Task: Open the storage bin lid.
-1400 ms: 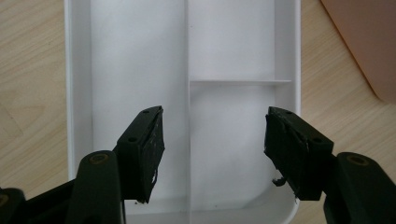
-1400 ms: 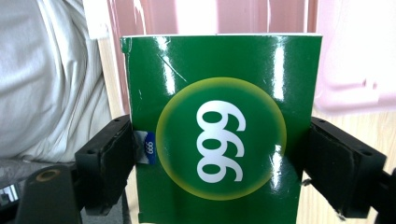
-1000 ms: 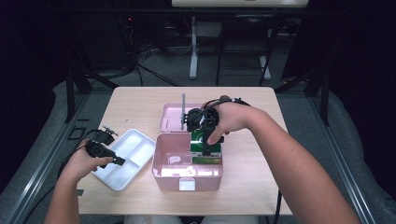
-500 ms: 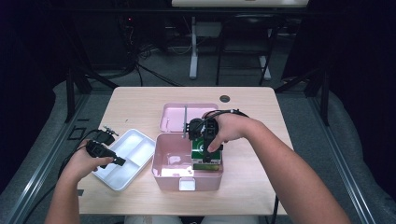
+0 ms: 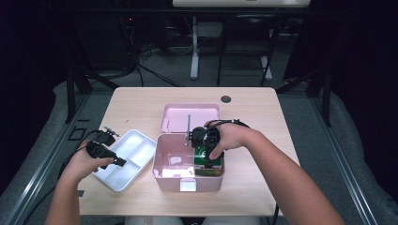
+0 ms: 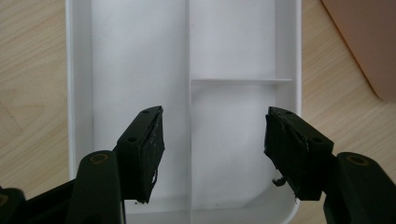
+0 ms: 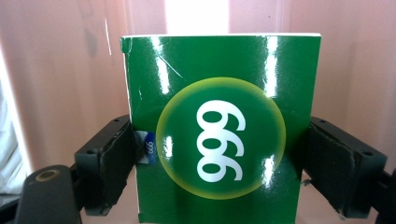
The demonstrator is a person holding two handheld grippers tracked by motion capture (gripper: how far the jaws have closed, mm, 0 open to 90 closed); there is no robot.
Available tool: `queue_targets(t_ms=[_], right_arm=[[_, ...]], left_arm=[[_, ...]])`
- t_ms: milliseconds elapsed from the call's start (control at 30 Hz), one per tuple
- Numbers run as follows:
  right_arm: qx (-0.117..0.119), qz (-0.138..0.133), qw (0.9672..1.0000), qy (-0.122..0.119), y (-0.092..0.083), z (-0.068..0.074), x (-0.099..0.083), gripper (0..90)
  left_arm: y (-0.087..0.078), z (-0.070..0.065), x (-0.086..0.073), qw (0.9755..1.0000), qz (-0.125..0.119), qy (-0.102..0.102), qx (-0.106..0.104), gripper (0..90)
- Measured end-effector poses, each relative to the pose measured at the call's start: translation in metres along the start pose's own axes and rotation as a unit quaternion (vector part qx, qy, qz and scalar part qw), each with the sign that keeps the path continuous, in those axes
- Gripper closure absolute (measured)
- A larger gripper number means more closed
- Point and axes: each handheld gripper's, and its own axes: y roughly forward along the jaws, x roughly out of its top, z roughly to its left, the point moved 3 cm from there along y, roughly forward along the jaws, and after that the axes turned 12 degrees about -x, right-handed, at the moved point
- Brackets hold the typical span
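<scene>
High view: wooden desk (image 5: 141, 101) carries everything. Biggest item on it is the open pink box (image 5: 165, 176), at the near edge, centre. Its pink lid (image 5: 176, 117) lies flat just behind it, touching or nearly touching the back wall. A thin upright rod (image 5: 188, 125) stands at the seam between the two; can't tell what it belongs to.

Left of the box: white divided tray (image 5: 136, 152), rotated diagonally, near corner close to the box wall, 3 compartments, 1 long and 2 short. Left gripper view confirms the layout, all 3 compartments bare.

Green packet (image 5: 203, 154) sits inside the pink box, right-hand side, upright against the right wall. Right gripper view: glossy green face (image 7: 219, 121) with a yellow-ringed circle and white "999" print, reading upside down from this camera, pink box walls behind and on both sides.

Right hand-held gripper (image 5: 208, 161) is down in the box, jaws clamped on the packet's 2 side edges; in the right gripper view both pads (image 7: 116, 158) are pressed against the packet.

Left hand-held gripper (image 5: 121, 162) is over the tray's near-left part, jaws spread wide, nothing between them. In the left gripper view (image 6: 215, 154) the jaws straddle the tray's centre divider; whether they touch the tray floor, can't tell.

Small dark round grommet (image 5: 226, 99) near the desk's far edge, well apart from the rest.
</scene>
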Motion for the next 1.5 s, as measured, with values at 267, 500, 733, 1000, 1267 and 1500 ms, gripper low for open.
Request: queue_targets(t_ms=[267,500,733,1000,1267,1500], right_arm=[[-0.005,0.004,1.0,-0.001,0.007,0.001,0.0,15.4],[0.0,0.005,1.0,0.003,0.01,0.002,-0.001,15.3],[-0.003,0.015,0.9999,0.005,0.013,0.002,-0.001,13.6],[-0.005,0.004,0.9997,0.025,0.003,-0.001,-0.001,10.8],[-0.01,-0.007,0.9997,0.021,-0.017,-0.001,-0.005,14.0],[-0.01,-0.003,0.9997,0.022,-0.034,0.001,-0.017,14.7]], left_arm=[[0.0,0.001,0.0,1.0,0.002,0.004,0.001,37.4],[-0.001,0.001,-0.001,1.0,0.001,0.0,0.0,37.4],[0.0,0.001,-0.001,1.0,0.001,0.001,0.0,37.5],[-0.001,0.002,-0.001,1.0,0.002,0.005,0.001,37.4],[-0.001,0.002,-0.001,1.0,0.003,0.004,0.0,37.4],[0.0,0.001,-0.001,1.0,0.001,0.002,-0.002,37.4]])
